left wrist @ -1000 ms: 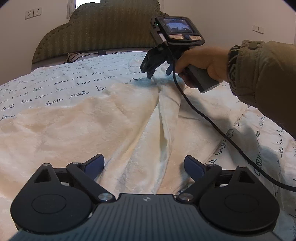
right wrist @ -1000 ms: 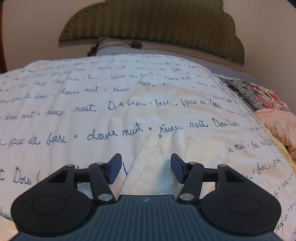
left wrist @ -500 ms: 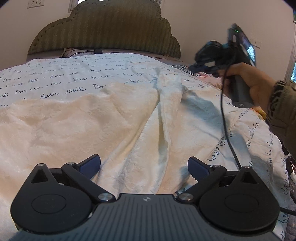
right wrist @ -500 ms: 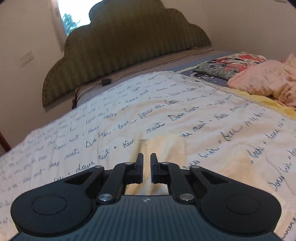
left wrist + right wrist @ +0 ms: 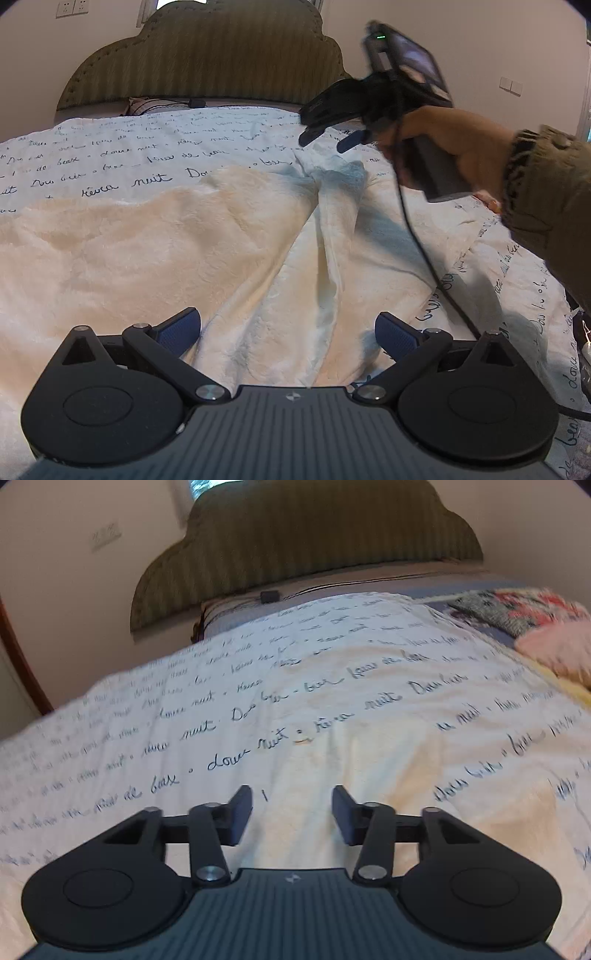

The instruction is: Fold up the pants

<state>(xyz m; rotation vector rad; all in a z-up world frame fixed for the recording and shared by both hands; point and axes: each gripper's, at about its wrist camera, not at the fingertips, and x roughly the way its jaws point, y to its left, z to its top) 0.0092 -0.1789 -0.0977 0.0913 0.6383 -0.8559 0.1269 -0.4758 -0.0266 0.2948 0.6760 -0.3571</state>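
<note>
One pair of cream pants [image 5: 207, 254] lies spread on the bed, over one white bedspread [image 5: 110, 147] printed w/ handwritten script. Taking the padded headboard [image 5: 207, 62] as the landmark: pants sit well short of it, w/ several rows of script between their far edge and the headboard. A raised fold runs down the middle of the pants toward the near side; its far tip is bunched.

2 grippers in all. Left gripper [image 5: 288, 332] is at the end of the pants farthest from the headboard, low over the fabric; its 2 blue-padded fingers [image 5: 181, 328] stand wide apart, nothing pinched, cloth just lying beneath the gap. Right gripper [image 5: 330, 138] is held by 1 hand [image 5: 454, 147] w/ an olive sleeve [image 5: 550, 199], nearer the headboard, just above the bunched tip of the fold, apart from it. Its jaws have just been opening and now stand roughly half spread w/ nothing gripped; own view shows pants fabric [image 5: 388, 775] under the open gap [image 5: 291, 818], motion-blurred.

1 black cable [image 5: 421, 243] trails from the right gripper across the pants' right side. By the headboard: 1 small dark object [image 5: 269, 596] on a striped pillow [image 5: 229, 613]. To the right, 1 floral cloth [image 5: 517, 609] and 1 pink bundle [image 5: 557, 650]. 1 double wall socket [image 5: 72, 7] left of the headboard.
</note>
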